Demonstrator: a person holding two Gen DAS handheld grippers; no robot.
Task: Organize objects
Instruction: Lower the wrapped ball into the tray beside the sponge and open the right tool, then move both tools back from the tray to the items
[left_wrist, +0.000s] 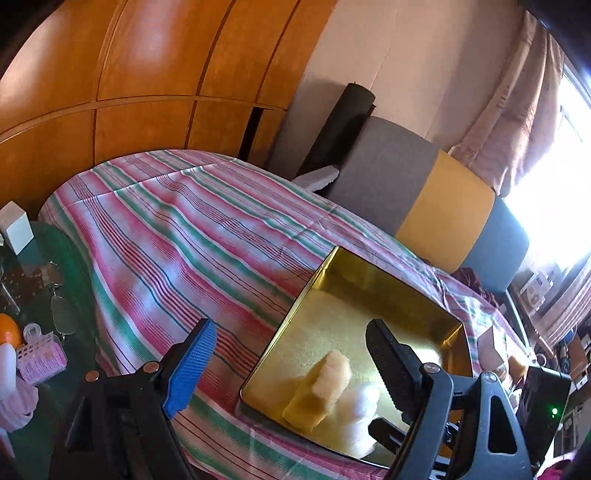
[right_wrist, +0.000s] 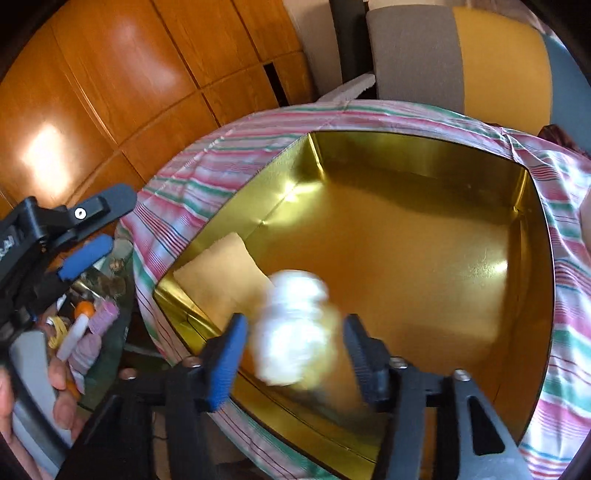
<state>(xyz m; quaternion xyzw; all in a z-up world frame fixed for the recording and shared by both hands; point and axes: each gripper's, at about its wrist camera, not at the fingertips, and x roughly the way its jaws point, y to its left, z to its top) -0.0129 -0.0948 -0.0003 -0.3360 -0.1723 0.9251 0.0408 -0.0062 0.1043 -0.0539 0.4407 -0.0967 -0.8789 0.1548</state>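
Right wrist: blurred white bottle, glossy gold tin.

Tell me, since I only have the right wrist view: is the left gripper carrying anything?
Observer: No. The left gripper has its fingers wide apart with nothing between them. It is above the striped bedspread, near the shiny gold metal tin.
Operator: What's on the side table? It's a jumble in my view.
Observer: A pair of thin-rimmed eyeglasses lies on the green glass table, just beyond the pink ribbed hair roller.
Operator: Anything further back?
Observer: A small white box stands at the table's far end.
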